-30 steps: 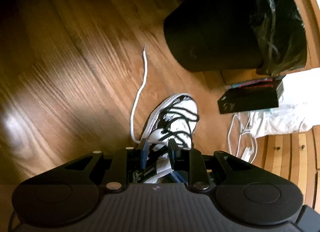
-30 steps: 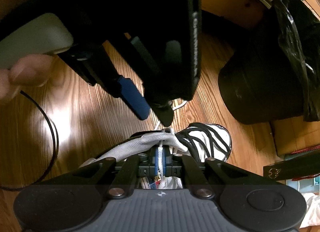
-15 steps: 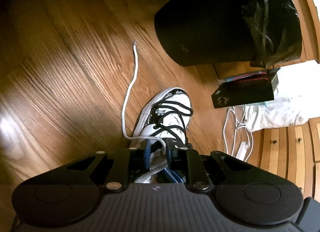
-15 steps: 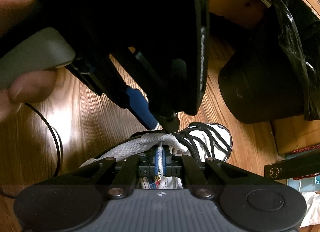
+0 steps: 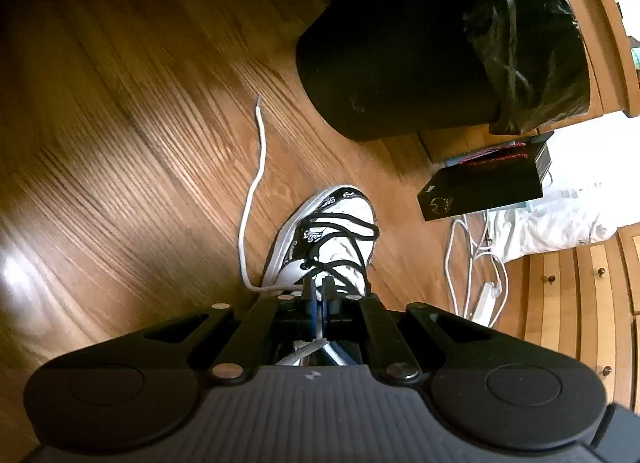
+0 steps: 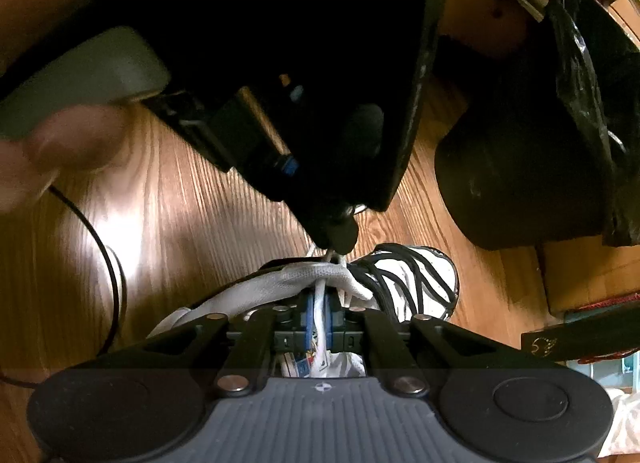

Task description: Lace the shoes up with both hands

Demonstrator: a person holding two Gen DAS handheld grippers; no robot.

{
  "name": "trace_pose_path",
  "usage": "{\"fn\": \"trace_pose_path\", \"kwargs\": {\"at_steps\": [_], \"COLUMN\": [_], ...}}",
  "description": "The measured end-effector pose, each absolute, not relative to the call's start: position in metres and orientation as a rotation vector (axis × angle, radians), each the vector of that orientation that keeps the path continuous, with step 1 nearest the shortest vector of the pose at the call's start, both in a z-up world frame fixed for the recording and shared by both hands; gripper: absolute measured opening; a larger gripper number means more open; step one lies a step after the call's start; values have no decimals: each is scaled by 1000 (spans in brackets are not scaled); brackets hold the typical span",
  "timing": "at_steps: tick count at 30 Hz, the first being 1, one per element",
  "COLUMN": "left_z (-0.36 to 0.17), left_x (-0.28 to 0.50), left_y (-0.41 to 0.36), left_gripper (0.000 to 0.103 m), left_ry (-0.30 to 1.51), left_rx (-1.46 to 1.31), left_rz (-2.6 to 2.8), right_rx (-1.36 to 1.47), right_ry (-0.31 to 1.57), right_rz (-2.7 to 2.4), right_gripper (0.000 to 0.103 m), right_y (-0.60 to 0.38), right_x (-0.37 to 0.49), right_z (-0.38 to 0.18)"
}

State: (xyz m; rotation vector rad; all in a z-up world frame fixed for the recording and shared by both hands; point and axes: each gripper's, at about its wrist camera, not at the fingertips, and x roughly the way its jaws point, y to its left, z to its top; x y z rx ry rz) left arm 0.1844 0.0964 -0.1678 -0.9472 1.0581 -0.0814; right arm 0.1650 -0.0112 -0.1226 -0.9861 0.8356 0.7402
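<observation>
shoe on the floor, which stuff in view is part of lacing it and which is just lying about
In the job: shoe, white lace, left gripper, right gripper.

Lying about: black bin, dark box, white cable, thin black cord.

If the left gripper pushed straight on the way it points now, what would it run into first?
Most likely the shoe: the left gripper, shut on the white lace, aims at its black-laced front just past the fingertips. Depth is hard to judge.
</observation>
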Motion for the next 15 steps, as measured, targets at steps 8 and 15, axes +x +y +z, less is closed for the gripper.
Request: {"fn": "trace_pose_path", "kwargs": {"at_steps": [8, 15], "left_z": [-158, -160], "left_x": [189, 189], "left_y": [103, 111], "left_gripper": [0, 0], "left_ry": [1001, 1006], "left_rx": [-927, -974], "left_rz": [-64, -20], "right_rx": [-1015, -988], "right_ry": [798, 795], "right_rz": [729, 730], "right_gripper": [18, 22], "right_y": [-18, -31], "right_x": [162, 160], "right_z": [-112, -104]}}
